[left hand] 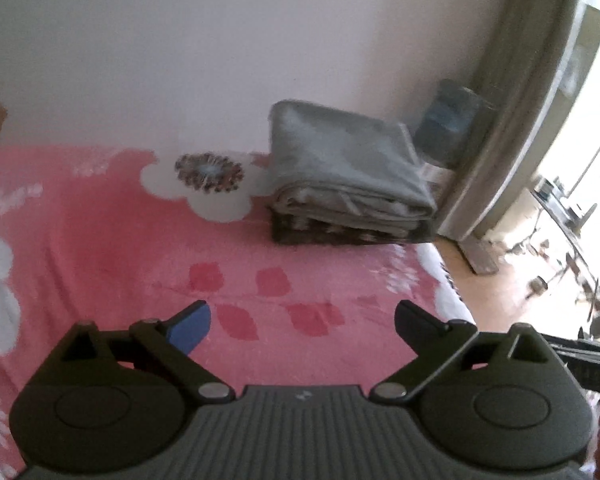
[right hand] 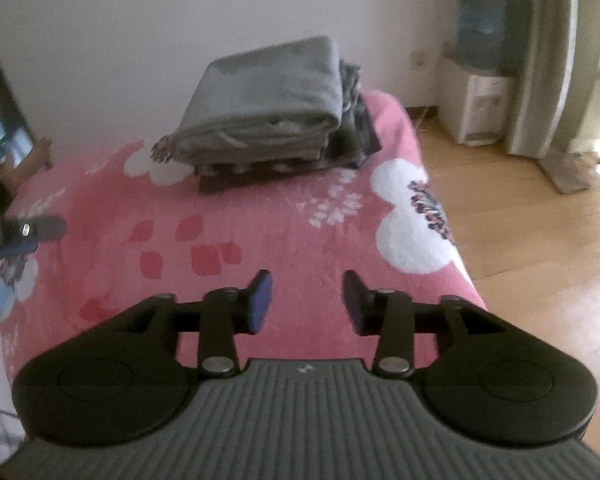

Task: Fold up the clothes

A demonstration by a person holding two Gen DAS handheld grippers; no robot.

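Over the pink bedspread (left hand: 100, 240), both grippers (left hand: 302, 320) (right hand: 306, 300) empty, jaws apart, folded stack (right hand: 268, 108) ahead (water dispenser (right hand: 480, 92) clear only rightward)

A pink floral bedspread (right hand: 284, 216) is being lit by daylight. A water dispenser (right hand: 480, 80) is being kept against the white wall (left hand: 180, 60), beside a grey curtain (right hand: 548, 60) and the wooden floor (right hand: 540, 240).

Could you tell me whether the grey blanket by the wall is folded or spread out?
Folded: the grey blanket sits as a compact stack of layers, topping a darker folded item.
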